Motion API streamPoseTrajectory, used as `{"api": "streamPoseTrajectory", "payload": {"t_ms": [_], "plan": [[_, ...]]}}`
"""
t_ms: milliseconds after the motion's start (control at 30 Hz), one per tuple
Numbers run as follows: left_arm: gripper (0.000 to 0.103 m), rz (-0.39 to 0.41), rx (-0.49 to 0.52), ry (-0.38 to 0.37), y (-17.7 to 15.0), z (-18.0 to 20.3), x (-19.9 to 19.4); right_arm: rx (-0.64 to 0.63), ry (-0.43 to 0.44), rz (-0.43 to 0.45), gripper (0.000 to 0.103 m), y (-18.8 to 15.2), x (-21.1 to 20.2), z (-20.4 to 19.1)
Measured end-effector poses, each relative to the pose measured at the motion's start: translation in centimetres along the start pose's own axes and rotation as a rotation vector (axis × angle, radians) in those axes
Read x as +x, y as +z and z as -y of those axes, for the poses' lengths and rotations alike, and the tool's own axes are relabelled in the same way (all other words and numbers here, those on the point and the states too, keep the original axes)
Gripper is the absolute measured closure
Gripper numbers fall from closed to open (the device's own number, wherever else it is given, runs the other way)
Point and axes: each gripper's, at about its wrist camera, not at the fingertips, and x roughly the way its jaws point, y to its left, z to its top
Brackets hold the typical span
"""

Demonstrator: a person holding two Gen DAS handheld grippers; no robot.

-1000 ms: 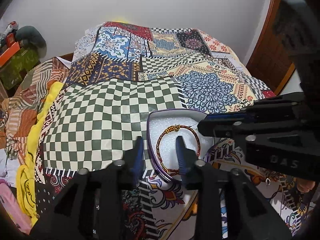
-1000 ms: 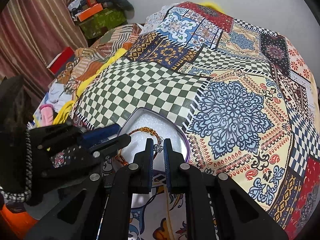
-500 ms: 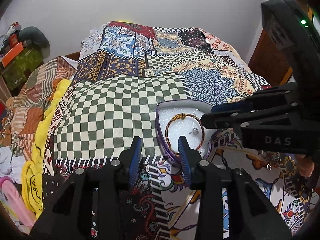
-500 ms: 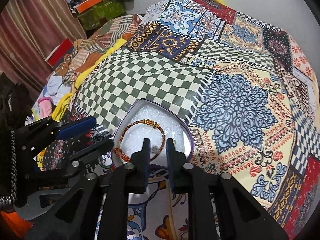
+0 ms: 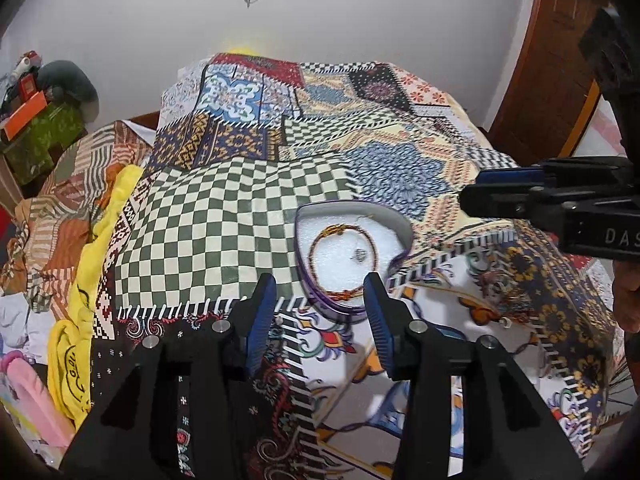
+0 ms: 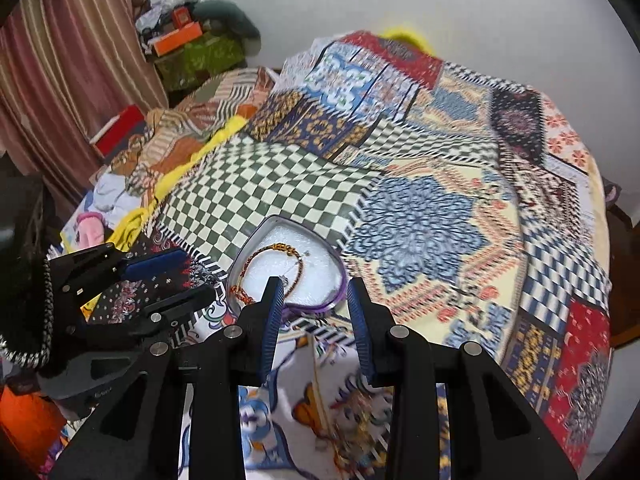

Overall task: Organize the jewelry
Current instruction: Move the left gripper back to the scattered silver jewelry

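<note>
A heart-shaped box (image 5: 304, 248) with a purple rim and white lining lies on the patterned bedspread; it also shows in the right wrist view (image 6: 334, 296). Inside lie a red-and-gold beaded bracelet (image 5: 316, 240) (image 6: 256, 260) and a small silver pendant on a thin chain (image 5: 360, 255). My left gripper (image 5: 320, 294) is open and empty, just in front of the box. My right gripper (image 6: 316, 296) is open and empty, above the box's near edge. It shows at the right of the left wrist view (image 5: 500, 196).
A pile of clothes and a yellow cloth (image 5: 104, 232) lie along the bed's left side. Boxes (image 6: 188, 40) stand in the far left corner by a curtain. A wooden door (image 5: 560, 60) is at the right. More jewelry (image 6: 360, 412) lies blurred on the bedspread under my right gripper.
My right gripper has opened wide, let the pendant go into the box, and drawn back. My left gripper has opened wider and pulled back from the box.
</note>
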Motion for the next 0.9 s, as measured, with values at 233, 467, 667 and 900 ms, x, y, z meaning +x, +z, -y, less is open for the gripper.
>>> {"api": "streamPoseTrajectory", "payload": {"t_ms": [233,467,667,900], "plan": [[0.057,0.023,0.037,-0.006,0.0,2.3,-2.0,0.011,-0.077,0.083,0.073,-2.2,-3.7,1.1],[0.057,0.036,0.064,-0.026,-0.4,4.9,-3.1,0.014,-0.149,0.118,0.073,-4.8,-5.7,2.1],[0.056,0.021,0.085,-0.046,-1.2,7.1,-2.8,0.029,-0.167,0.114,0.072,-7.0,-6.3,2.9],[0.056,-0.052,0.106,-0.099,-2.5,9.5,-0.6,0.056,-0.149,0.074,0.072,-9.6,-5.7,3.9]]}}
